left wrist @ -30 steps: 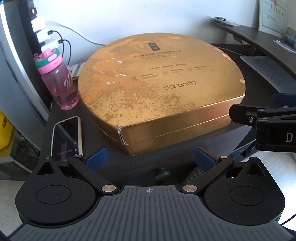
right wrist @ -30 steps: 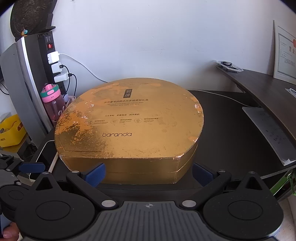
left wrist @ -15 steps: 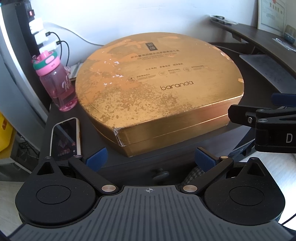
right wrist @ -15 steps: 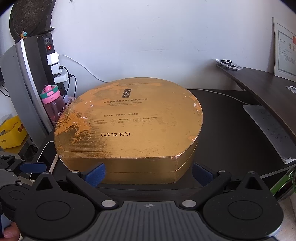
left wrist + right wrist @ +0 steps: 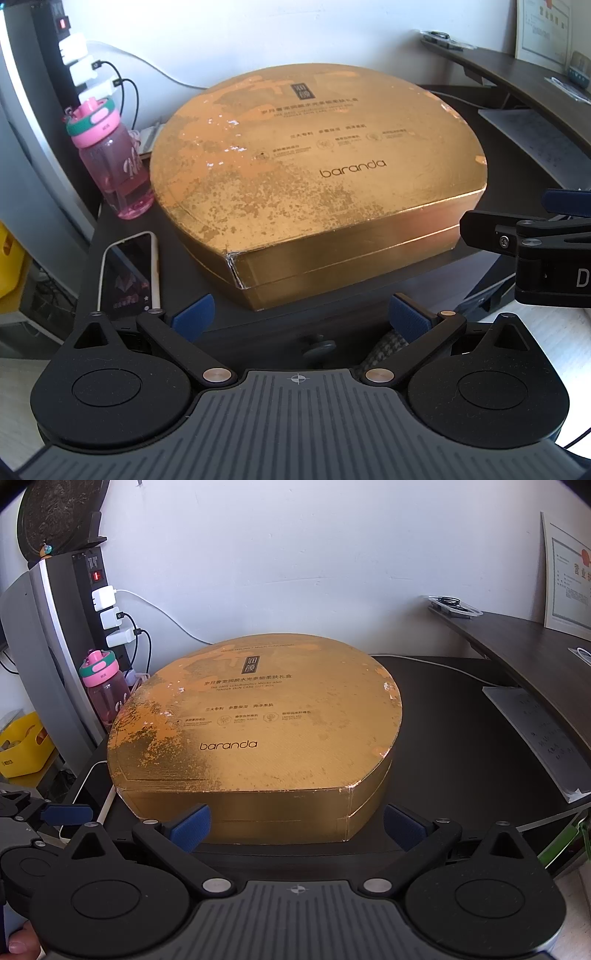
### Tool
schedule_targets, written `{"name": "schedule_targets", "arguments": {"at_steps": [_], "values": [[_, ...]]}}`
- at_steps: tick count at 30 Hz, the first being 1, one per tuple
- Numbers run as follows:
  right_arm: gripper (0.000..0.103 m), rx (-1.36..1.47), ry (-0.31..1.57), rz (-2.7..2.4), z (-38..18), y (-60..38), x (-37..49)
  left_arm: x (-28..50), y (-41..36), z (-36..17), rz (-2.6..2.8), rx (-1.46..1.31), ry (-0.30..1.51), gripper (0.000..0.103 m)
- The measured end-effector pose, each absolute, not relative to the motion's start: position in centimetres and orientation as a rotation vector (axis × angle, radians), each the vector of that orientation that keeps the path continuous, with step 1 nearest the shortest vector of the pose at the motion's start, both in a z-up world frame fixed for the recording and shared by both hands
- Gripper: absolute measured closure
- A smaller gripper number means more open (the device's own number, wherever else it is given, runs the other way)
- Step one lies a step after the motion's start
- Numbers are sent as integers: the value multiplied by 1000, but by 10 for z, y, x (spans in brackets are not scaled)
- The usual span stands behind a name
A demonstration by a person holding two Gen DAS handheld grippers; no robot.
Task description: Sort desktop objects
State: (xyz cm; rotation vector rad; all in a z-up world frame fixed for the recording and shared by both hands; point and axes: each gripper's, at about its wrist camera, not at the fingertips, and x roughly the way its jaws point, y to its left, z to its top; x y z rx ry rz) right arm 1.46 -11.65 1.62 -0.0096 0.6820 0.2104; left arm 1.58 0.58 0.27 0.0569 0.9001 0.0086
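Note:
A large gold gift box marked "baranda" lies flat on the dark desk. Left of it stands a pink water bottle with a green-ringed lid. A phone lies face up near the desk's front left corner. My left gripper hangs open in front of the desk edge, short of the box's near corner, holding nothing. My right gripper is open too, its blue pads level with the box's front wall. The right gripper's side shows in the left wrist view.
A power strip with white chargers and cables hangs on a grey post behind the bottle. A sheet of paper lies on the desk's right side. A higher dark shelf runs along the right. A yellow bin sits at far left.
Both grippers have drifted only slightly; in the left wrist view the box and bottle have shifted a little left. Both grippers have stayed open.

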Motion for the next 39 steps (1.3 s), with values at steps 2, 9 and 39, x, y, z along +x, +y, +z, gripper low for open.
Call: {"name": "schedule_targets", "arguments": {"at_steps": [2, 9, 39], "values": [[2, -10, 683, 211, 16, -117, 15, 16, 6, 3, 10, 56, 900, 0], [2, -11, 682, 213, 16, -116, 14, 14, 6, 3, 10, 54, 898, 0], [2, -18, 689, 213, 15, -112, 14, 14, 10, 1, 8, 46, 904, 0]]}}
